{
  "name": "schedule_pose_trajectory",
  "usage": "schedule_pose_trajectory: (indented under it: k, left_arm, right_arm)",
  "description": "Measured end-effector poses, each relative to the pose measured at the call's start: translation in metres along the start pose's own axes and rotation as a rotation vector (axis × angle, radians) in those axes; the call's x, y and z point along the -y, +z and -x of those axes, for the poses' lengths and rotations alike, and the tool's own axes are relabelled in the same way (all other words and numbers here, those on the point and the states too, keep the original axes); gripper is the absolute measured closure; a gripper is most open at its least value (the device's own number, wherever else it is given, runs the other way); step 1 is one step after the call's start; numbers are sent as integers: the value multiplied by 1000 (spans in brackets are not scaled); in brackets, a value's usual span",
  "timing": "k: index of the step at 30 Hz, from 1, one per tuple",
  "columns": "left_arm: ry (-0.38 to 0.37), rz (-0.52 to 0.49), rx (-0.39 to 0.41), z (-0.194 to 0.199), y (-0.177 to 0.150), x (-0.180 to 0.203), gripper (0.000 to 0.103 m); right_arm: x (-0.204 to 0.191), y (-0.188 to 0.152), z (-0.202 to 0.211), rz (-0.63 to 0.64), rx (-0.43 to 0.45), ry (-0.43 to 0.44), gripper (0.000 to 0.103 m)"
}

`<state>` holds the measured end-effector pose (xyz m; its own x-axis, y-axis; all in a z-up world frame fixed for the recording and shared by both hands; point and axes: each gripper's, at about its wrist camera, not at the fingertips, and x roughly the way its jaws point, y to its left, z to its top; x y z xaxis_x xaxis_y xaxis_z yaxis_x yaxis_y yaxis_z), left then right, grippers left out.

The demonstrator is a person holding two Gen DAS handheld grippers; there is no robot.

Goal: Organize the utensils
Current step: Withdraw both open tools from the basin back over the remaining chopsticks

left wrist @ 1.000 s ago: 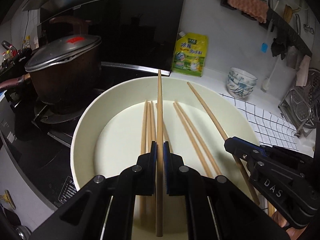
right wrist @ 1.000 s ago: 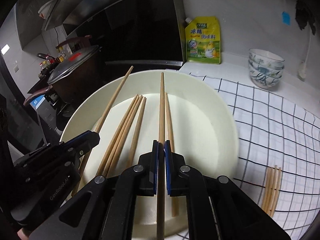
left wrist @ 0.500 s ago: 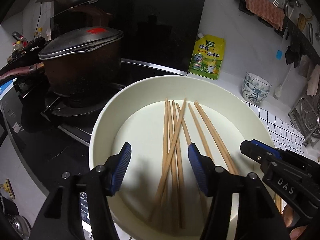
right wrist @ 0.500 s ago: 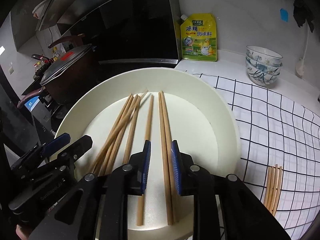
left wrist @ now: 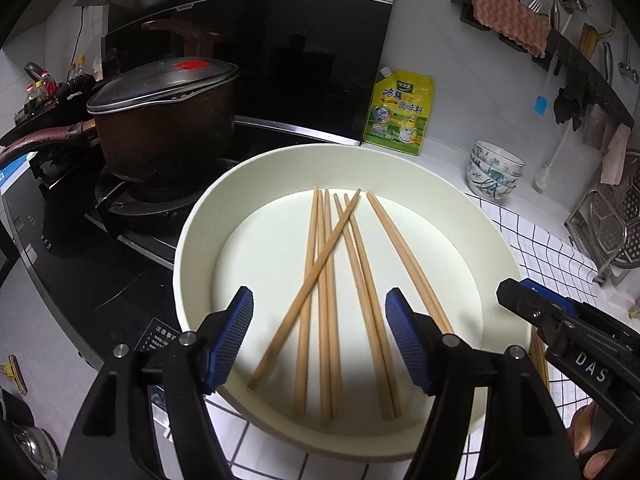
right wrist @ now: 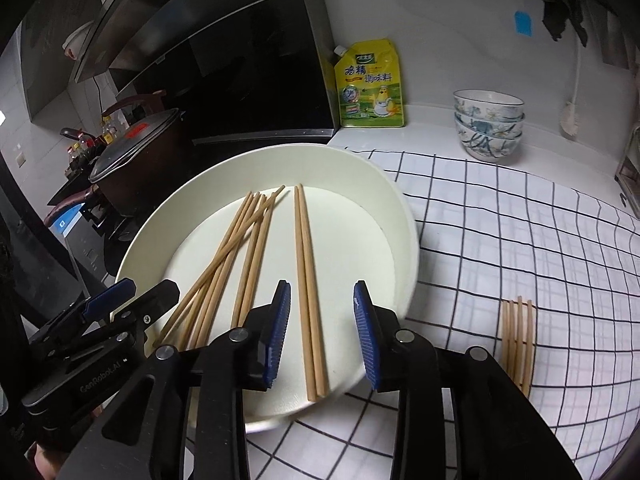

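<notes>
A cream plate holds several wooden chopsticks; one lies slanted across the others. My left gripper hovers over the plate's near side. Its jaws are opening wide and the pads touch nothing. In the right wrist view, a pair of chopsticks lies on the plate below my right gripper. That gripper's jaws are opening too, and its pads stand clear of the pair. Each gripper also shows in the other view, the right gripper and the left gripper. More chopsticks lie on the checked cloth.
A lidded brown pot sits on the black stove left of the plate. A yellow seasoning pouch leans on the wall, and stacked patterned bowls stand beyond the cloth. A metal strainer rack is at the far right.
Both grippers were shut on a chopstick each; both have opened and drawn back. The released chopsticks now lie in the plate, the left one slanted across the group.
</notes>
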<state>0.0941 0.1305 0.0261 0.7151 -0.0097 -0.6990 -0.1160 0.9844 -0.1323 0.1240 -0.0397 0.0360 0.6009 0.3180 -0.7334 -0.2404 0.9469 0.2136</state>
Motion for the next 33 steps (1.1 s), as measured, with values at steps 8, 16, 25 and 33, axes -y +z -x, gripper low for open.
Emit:
schedule_pose_trajectory:
  k: [8, 16, 25, 33]
  left_arm:
    - [-23, -19, -1, 13, -14, 21, 35]
    - [-55, -63, -10, 25, -30, 48, 30]
    - [-87, -93, -15, 41, -47, 75, 25]
    - [-130, -131, -38, 47, -66, 105, 19]
  right_arm:
    - [24, -22, 27, -26, 12, -32, 67]
    - [52, -48, 52, -40, 15, -90, 63]
    - [85, -75, 75, -83, 24, -122, 56]
    - [114, -100, 84, -95, 2, -160, 52]
